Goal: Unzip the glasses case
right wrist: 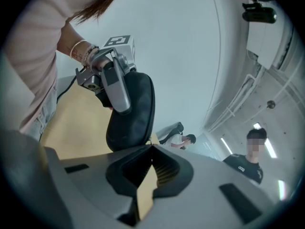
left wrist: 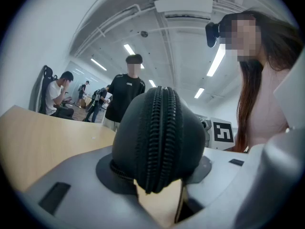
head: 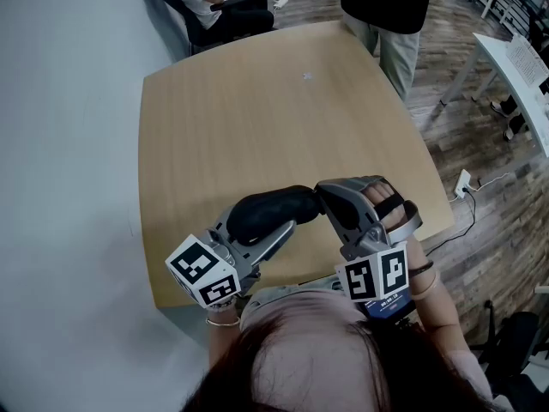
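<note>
Glasses case (head: 270, 213), likely light and stiff-shelled, hangs over the desk's (head: 257, 118) near edge, clamped in the left gripper's (left wrist: 159, 171) jaws. The right gripper's (right wrist: 151, 150) jaws, together, meet its end; best hold is the zipper (left wrist: 159, 137) pull.

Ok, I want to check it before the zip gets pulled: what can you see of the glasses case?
The glasses case is a black, rounded, elongated shell with a matte, fabric-like look. A black zipper runs along its edge and looks closed where it shows. The left gripper clamps one end, holding it above the wooden table. The shut right gripper meets its other end; whether it pinches anything there cannot be made out.
</note>
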`<state>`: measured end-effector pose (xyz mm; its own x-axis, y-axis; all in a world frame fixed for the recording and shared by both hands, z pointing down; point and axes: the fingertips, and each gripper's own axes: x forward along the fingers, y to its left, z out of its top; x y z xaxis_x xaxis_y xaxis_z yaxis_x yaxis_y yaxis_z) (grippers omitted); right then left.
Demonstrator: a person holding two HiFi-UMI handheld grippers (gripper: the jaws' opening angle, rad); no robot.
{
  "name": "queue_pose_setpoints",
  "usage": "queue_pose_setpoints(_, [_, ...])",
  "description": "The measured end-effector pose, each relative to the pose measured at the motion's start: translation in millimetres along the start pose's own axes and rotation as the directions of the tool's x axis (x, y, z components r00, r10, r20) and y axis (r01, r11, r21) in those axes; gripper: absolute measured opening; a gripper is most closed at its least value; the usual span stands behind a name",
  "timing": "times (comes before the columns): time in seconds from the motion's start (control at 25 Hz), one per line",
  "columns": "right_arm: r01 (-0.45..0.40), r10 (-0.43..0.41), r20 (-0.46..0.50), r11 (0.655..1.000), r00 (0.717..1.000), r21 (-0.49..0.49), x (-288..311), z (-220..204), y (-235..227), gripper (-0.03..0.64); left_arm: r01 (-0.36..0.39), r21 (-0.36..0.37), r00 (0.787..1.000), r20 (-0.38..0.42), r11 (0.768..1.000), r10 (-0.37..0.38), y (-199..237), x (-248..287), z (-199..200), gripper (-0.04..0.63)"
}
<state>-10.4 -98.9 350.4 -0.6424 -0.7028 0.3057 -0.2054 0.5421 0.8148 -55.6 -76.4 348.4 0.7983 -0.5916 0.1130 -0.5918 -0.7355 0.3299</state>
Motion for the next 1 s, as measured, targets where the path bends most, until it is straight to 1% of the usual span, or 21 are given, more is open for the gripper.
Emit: queue_pose_setpoints(1.0, [-0.027,0.027,-0.021,1.000,0.999,-0.014,3,-1,9,0.015,-0.015,0.018,0.997,-0.081,1.000,0.016,3,7,-15,0.207])
